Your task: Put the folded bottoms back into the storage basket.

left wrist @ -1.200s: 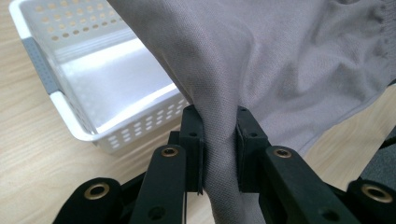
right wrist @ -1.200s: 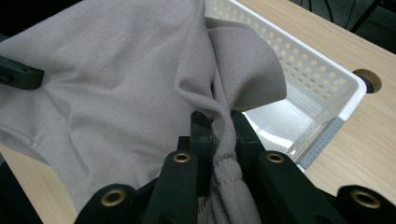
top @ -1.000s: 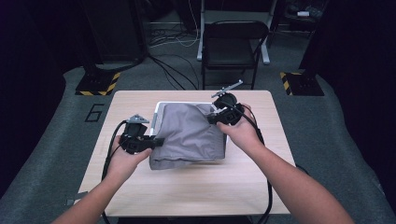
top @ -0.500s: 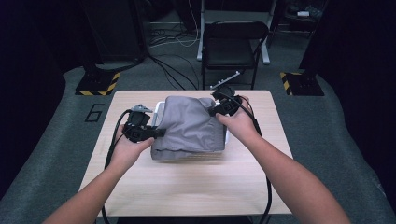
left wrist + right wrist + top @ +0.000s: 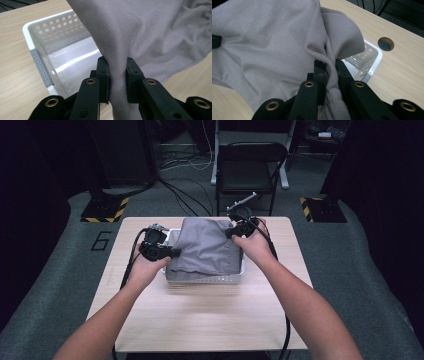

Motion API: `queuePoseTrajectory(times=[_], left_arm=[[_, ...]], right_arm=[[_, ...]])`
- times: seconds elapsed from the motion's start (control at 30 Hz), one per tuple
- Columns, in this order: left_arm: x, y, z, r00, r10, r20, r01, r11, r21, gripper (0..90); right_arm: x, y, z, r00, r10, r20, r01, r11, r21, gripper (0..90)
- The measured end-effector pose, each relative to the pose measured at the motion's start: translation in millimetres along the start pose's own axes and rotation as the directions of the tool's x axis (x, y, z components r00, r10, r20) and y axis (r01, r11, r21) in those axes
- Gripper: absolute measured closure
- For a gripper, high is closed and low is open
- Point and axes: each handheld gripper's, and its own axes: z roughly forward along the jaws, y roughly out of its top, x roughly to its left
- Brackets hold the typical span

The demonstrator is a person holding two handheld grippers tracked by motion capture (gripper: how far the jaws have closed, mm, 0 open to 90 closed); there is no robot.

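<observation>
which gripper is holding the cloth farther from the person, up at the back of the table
The right gripper, shut on the grey cloth at its far corner. The left gripper clamps the cloth's side edge nearer the person.

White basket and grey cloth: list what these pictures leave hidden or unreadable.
- High view: the basket floor is hidden under the grey cloth.
- Left gripper view: the basket's far side is covered by cloth.
- Right gripper view: just one basket corner clears the cloth.
- What garment the cloth is: bunched, cannot tell.
</observation>
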Motion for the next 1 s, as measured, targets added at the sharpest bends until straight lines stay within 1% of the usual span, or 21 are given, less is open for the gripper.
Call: queuePoseTrajectory(times=[0.07, 0.17, 0.27, 0.33, 0.37, 0.4, 0.47, 0.5, 0.53, 0.57, 0.6, 0.63, 0.7, 0.77, 0.8, 0.83, 0.87, 1.0], left_arm=[[2.4, 0.8, 3.8, 1.0000, -0.006, 0.000, 0.006, 1.0000, -0.001, 76.6], [6.6, 2.0, 9.9, 0.9999, -0.016, 0.002, 0.016, 0.9999, -0.002, 76.6], [8.9, 2.7, 14.0, 0.9998, -0.017, 0.004, 0.017, 0.9998, -0.004, 76.6], [10.7, 3.2, 16.2, 0.9998, -0.018, 0.004, 0.018, 0.9998, -0.001, 76.6], [11.8, 3.7, 18.0, 0.9996, -0.028, 0.004, 0.028, 0.9996, -0.002, 76.6], [12.6, 3.9, 19.0, 0.9996, -0.028, 0.005, 0.028, 0.9996, -0.003, 76.6], [13.4, 4.2, 21.6, 0.9989, -0.047, 0.007, 0.047, 0.9989, -0.002, 76.6], [13.8, 4.3, 23.3, 0.9986, -0.053, 0.006, 0.053, 0.9986, -0.007, 76.6], [14.8, 4.6, 24.0, 0.9986, -0.052, 0.007, 0.052, 0.9987, -0.001, 76.6], [15.6, 4.9, 26.0, 0.9982, -0.059, 0.007, 0.059, 0.9983, -0.002, 76.6], [16.3, 5.2, 26.8, 0.9984, -0.056, 0.007, 0.056, 0.9984, 0.000, 76.6], [16.5, 5.6, 28.0, 0.9980, -0.062, 0.003, 0.062, 0.9980, -0.001, 76.6], [17.0, 6.2, 30.3, 0.9976, -0.070, 0.003, 0.070, 0.9976, 0.001, 76.6], [18.2, 6.8, 32.4, 0.9974, -0.072, -0.003, 0.072, 0.9974, 0.003, 76.6], [19.2, 7.0, 32.8, 0.9978, -0.066, -0.004, 0.066, 0.9978, 0.004, 76.6], [19.4, 6.9, 33.7, 0.9970, -0.077, -0.003, 0.077, 0.9970, 0.001, 76.6], [20.0, 7.0, 34.1, 0.9971, -0.076, -0.006, 0.076, 0.9971, 0.000, 76.6], [21.4, 7.4, 33.9, 0.9974, -0.071, -0.008, 0.071, 0.9975, 0.001, 76.5]], right_arm=[[-1.5, 1.6, 3.2, 0.9999, 0.013, 0.001, -0.013, 1.000, 0.001, 82.2], [-5.8, 5.2, 8.8, 0.9998, 0.016, 0.011, -0.016, 1.000, 0.001, 82.2], [-8.0, 8.4, 12.2, 0.9998, 0.012, 0.018, -0.012, 1.000, 0.001, 82.1], [-9.1, 10.0, 14.9, 0.9995, 0.019, 0.026, -0.019, 1.000, 0.000, 82.2], [-10.1, 10.4, 16.0, 0.9997, 0.012, 0.023, -0.012, 1.000, 0.004, 82.2], [-10.5, 11.1, 18.4, 0.9993, 0.018, 0.032, -0.018, 1.000, 0.006, 82.2], [-11.1, 11.7, 21.1, 0.9992, 0.022, 0.034, -0.022, 1.000, 0.008, 82.2], [-11.4, 11.9, 22.6, 0.9990, 0.026, 0.035, -0.026, 1.000, 0.005, 82.2], [-10.7, 12.3, 24.2, 0.9985, 0.040, 0.037, -0.040, 0.999, -0.004, 82.2], [-11.3, 12.9, 24.9, 0.9987, 0.035, 0.038, -0.035, 0.999, -0.005, 82.2], [-11.1, 13.9, 25.0, 0.9983, 0.039, 0.043, -0.039, 0.999, 0.004, 82.2], [-11.7, 14.6, 26.0, 0.9984, 0.033, 0.045, -0.033, 0.999, -0.001, 82.2], [-11.2, 16.1, 27.9, 0.9980, 0.040, 0.048, -0.040, 0.999, -0.007, 82.2], [-10.9, 18.6, 28.1, 0.9979, 0.042, 0.048, -0.042, 0.999, -0.011, 82.2], [-10.6, 19.8, 27.9, 0.9977, 0.044, 0.051, -0.044, 0.999, -0.011, 82.2], [-10.6, 20.4, 27.8, 0.9976, 0.044, 0.054, -0.044, 0.999, -0.012, 82.2], [-10.4, 21.6, 27.5, 0.9973, 0.045, 0.057, -0.045, 0.999, -0.008, 82.2], [-9.8, 22.4, 28.2, 0.9973, 0.043, 0.060, -0.042, 0.999, -0.019, 82.2]])
